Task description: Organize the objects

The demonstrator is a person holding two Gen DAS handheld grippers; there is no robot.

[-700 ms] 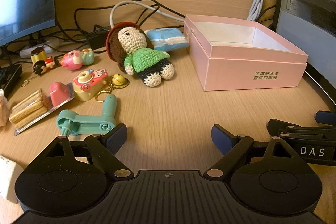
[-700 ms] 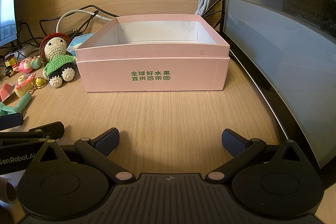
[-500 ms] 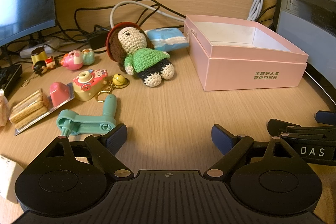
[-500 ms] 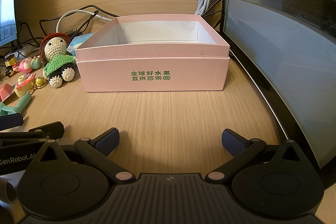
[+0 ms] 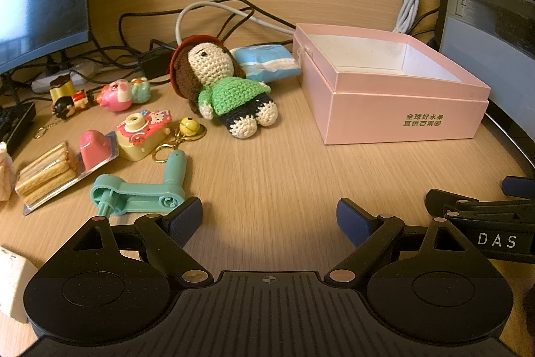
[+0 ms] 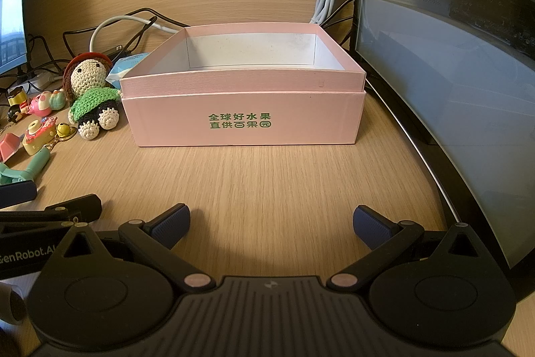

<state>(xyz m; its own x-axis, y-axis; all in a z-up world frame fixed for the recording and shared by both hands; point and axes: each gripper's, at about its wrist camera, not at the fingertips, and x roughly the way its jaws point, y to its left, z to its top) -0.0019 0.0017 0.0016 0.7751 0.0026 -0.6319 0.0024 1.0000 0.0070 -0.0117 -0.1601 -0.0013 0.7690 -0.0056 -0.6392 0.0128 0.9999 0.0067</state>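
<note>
Judging from how things lie, the task is not yet started. The pink box (image 6: 244, 119) stands on the wooden desk (image 5: 284, 176), and the part of its white inside that can be seen holds nothing; the near part of its floor is hidden behind the front wall.

All the small things are outside the box, on its left side. The crochet doll (image 5: 220, 86) lies nearest, just beside the box but apart from it, with a blue tissue pack (image 5: 267, 62) behind it. More to the left lie the toy camera keychain (image 5: 142, 136) with a yellow bell (image 5: 188, 126), the pink figure (image 5: 120, 96), a small dark figure (image 5: 65, 97) and the biscuit pack (image 5: 57, 169). The teal plastic tool (image 5: 140, 193) lies closest to the left gripper (image 5: 269, 218), just in front of its left pad.

Both grippers hang low over the desk. The left gripper has its jaws wide apart and holds nothing. The right gripper (image 6: 271, 225) points straight at the front wall of the box, also with jaws wide apart and nothing between them.

So everything is left to do: each item probably must be picked and put into the box, one by one. The teal tool or the doll seems the easiest first pick for the left gripper.
</note>
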